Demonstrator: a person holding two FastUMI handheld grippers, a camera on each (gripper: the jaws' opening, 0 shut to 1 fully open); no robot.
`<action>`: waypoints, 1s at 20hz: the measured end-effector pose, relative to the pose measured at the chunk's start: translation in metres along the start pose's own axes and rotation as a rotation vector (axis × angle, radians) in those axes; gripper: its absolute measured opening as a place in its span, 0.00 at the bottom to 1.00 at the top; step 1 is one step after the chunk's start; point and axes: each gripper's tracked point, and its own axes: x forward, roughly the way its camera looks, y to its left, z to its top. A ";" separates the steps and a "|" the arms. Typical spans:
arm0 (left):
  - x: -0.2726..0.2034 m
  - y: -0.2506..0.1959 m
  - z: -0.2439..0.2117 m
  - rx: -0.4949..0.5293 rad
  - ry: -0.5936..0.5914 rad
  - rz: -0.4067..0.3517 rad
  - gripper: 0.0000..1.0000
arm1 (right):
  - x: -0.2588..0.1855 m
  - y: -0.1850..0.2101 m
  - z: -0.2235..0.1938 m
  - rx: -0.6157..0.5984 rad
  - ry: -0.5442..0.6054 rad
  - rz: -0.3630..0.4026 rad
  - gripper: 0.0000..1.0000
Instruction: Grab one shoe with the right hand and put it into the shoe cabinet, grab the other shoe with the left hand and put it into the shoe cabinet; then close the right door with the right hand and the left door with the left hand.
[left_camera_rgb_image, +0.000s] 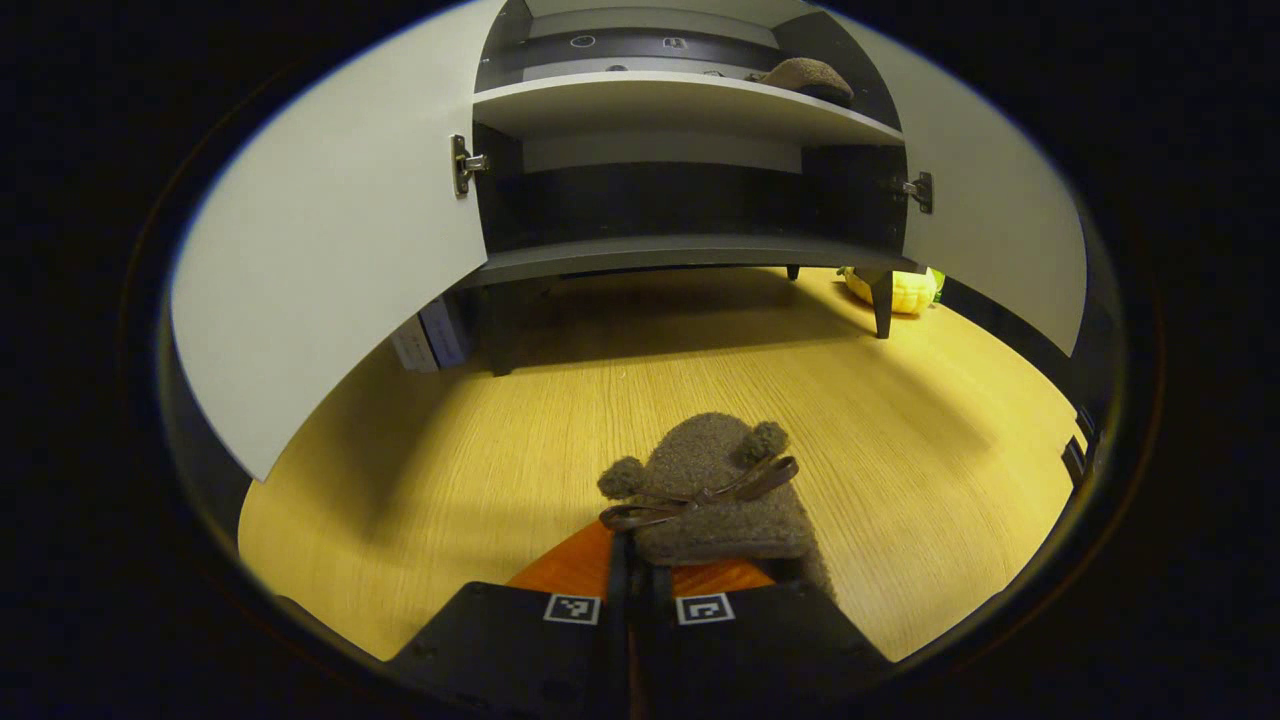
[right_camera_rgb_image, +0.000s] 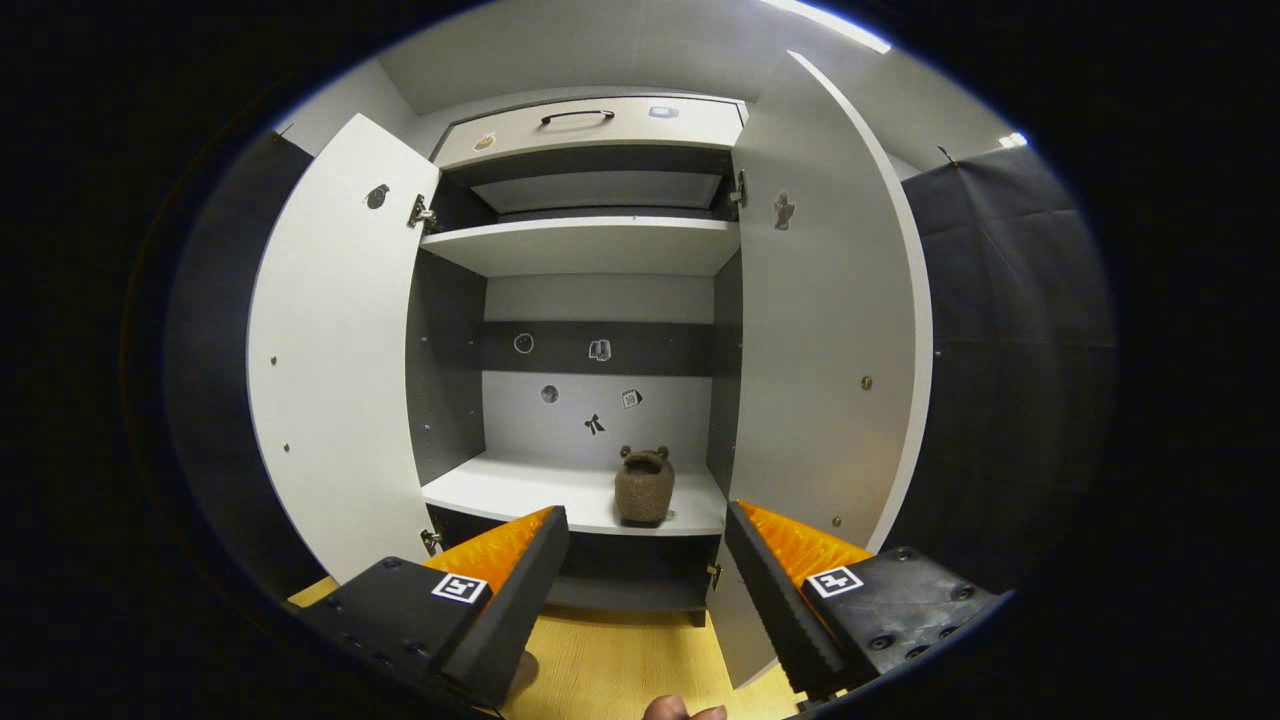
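One fuzzy brown shoe (right_camera_rgb_image: 643, 487) with pom-poms stands on the middle shelf of the white shoe cabinet (right_camera_rgb_image: 590, 245), both doors swung open. Its twin (left_camera_rgb_image: 715, 490), bow-trimmed, is just above the wood floor.

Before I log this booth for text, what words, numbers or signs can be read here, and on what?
No readable words or numbers.
Square coded markers on the right gripper: patterns, not text.
Small stickers on the shoe cabinet back wall: too small to read.
Left gripper markers: patterns too.
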 end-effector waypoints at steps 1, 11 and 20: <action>-0.002 -0.001 0.001 -0.007 0.013 -0.012 0.12 | -0.001 0.000 0.001 -0.002 0.000 0.003 1.00; -0.076 0.004 0.099 -0.061 -0.061 0.030 0.08 | -0.007 -0.013 0.005 0.009 -0.003 0.017 1.00; -0.144 0.002 0.247 -0.121 -0.102 0.052 0.07 | -0.015 -0.013 0.021 -0.006 -0.036 0.055 1.00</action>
